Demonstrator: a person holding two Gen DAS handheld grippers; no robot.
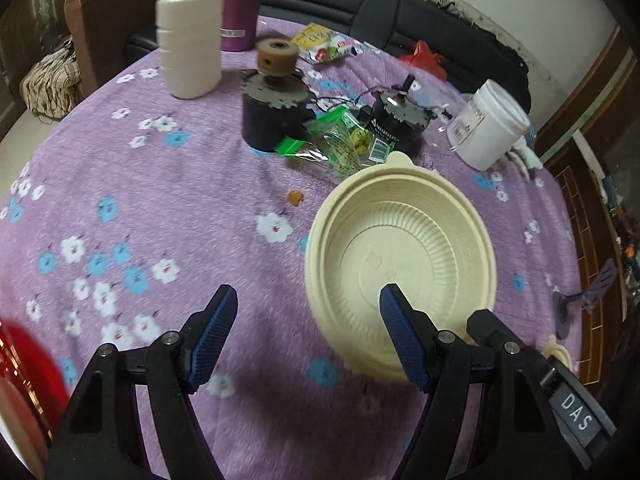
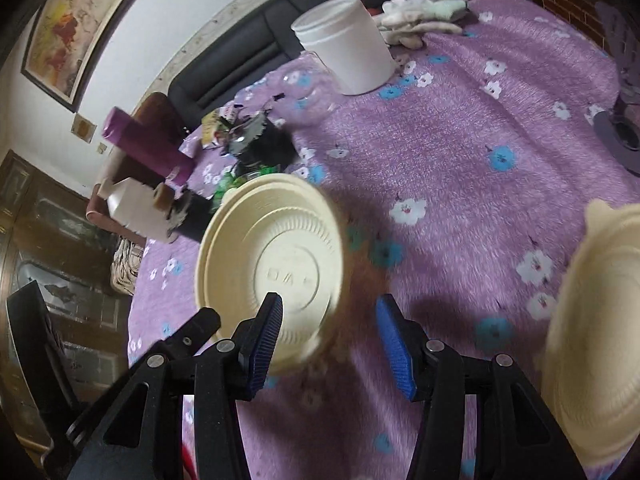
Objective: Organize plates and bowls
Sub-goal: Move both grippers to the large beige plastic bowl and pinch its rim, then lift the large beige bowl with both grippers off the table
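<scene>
— Over the purple flowered tablecloth [image 1: 168,208], where are your claws?
— Both tilt steeply down. My left gripper [image 1: 308,336] gapes empty beside the ribbed cream bowl [image 1: 400,256]; my right gripper [image 2: 328,336] (half open) holds nothing, its finger overlapping an upturned cream plate [image 2: 272,252].

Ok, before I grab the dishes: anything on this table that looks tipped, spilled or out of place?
Nothing is spilled. What stands out is clutter: two dark motors, crumpled green wrappers and a small orange bit lie on the purple cloth right behind the cream bowl. The wrappers touch or nearly touch its far rim.
</scene>
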